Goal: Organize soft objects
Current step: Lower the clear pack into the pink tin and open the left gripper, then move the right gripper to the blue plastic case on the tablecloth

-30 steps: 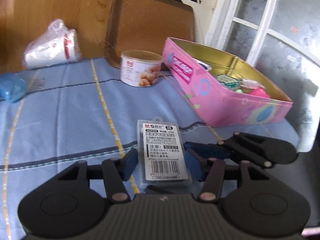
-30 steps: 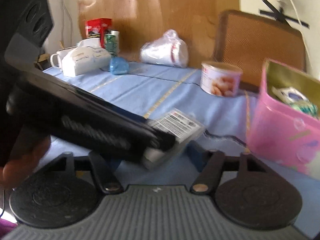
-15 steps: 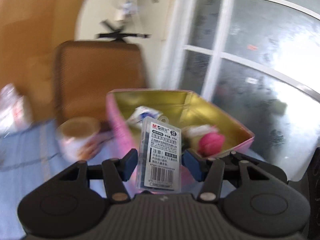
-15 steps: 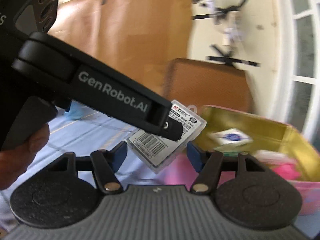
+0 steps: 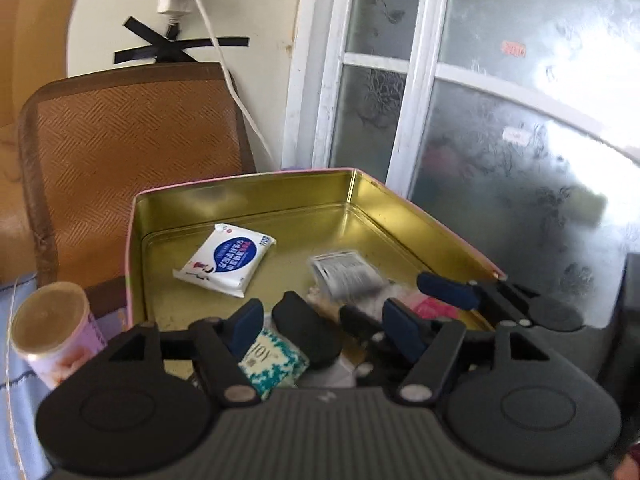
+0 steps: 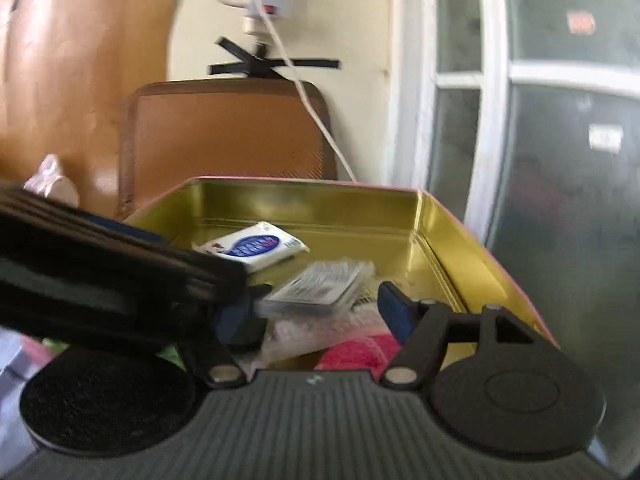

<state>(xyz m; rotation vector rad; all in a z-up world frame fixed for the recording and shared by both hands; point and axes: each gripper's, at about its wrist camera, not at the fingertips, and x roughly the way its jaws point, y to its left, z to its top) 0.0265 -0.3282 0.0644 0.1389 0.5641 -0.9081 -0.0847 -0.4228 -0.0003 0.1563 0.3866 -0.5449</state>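
Both tongs tilt down over the gold-lined pink tin. The left tongs are opening, nothing between the pads; the right tongs are opening too, empty. The clear barcode case is blurred at frame centre above the tin's contents, long axis slanting upper right. A tissue pack lies behind it; a can stands lower left
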